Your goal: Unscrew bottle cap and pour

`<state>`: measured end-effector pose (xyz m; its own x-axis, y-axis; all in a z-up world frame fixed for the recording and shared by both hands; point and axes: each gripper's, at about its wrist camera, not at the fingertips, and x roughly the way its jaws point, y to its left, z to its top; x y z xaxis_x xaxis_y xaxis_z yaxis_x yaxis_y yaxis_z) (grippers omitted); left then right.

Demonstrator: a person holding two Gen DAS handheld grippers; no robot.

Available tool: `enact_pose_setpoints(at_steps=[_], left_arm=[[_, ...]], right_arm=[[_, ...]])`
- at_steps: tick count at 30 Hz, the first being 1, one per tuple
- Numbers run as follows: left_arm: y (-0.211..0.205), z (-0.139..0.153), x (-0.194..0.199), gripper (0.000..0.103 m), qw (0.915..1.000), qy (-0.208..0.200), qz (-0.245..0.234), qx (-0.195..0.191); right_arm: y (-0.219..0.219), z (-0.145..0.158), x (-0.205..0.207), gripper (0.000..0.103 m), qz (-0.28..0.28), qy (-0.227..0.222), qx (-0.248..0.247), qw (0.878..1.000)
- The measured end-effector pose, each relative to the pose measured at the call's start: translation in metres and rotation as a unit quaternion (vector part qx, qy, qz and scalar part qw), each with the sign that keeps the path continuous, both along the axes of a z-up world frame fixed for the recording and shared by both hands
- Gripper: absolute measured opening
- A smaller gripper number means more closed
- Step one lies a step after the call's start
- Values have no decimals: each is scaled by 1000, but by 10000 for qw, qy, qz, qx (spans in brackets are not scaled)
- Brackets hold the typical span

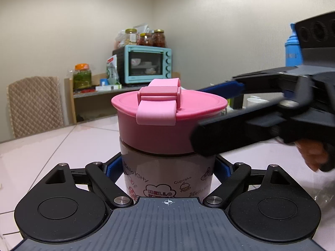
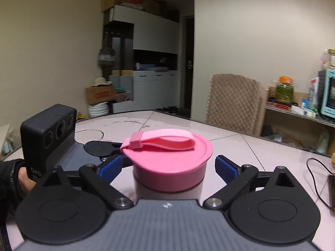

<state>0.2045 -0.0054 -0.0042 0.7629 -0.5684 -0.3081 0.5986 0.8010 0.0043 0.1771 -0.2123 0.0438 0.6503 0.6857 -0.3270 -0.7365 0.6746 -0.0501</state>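
Nearest the left wrist camera, the left gripper (image 1: 167,167) is clamped on the body of the bottle (image 1: 167,179), its blue pads (image 1: 111,170) pressed against either side of the printed wall just under the cap. The bottle stands upright on the pale table (image 1: 62,146), so this hand serves as the anchor.

Above that grip sits the pink cap (image 2: 169,163), wide and low, with a soft loop strap (image 2: 165,141) lying across its top. The right gripper (image 2: 168,166) straddles the cap with its jaws spread; its blue pads (image 2: 225,166) stand just off the cap's wall on both sides and press on nothing.

The cap looks like stiff, smooth plastic, likely slippery under a light squeeze, so the straight side wall is the place to bite, not the floppy strap or the thin overhanging rim. The body appears rigid too; whether it is full, and thus heavy, cannot be told.

Farther off stand a quilted chair (image 2: 234,102) and a teal toaster oven (image 1: 146,64) on a shelf.
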Motion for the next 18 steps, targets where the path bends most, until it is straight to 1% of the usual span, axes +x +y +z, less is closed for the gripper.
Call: enact_pose_setpoints(at_steps=[2,6,11,16,18], left_arm=[[0,0,0,90,10000,1,-1,-1],[0,0,1,90,10000,1,-1,-2],[0,0,1,90,10000,1,-1,-3],[0,0,1,90,10000,2,-2,-3],[0,0,1,90,10000,2,-3,-4]], right_arm=[[4,-2,-4,97,-151,-45,19,9999],[15,-5,-11,97,-712,-69,-23,9974],[28,-9,-6,97,-1000,-52,-5,9950],[42,-13,4,97,-1127,68,74,9936],[42,-15,4,95,-1191,110,149,9927]])
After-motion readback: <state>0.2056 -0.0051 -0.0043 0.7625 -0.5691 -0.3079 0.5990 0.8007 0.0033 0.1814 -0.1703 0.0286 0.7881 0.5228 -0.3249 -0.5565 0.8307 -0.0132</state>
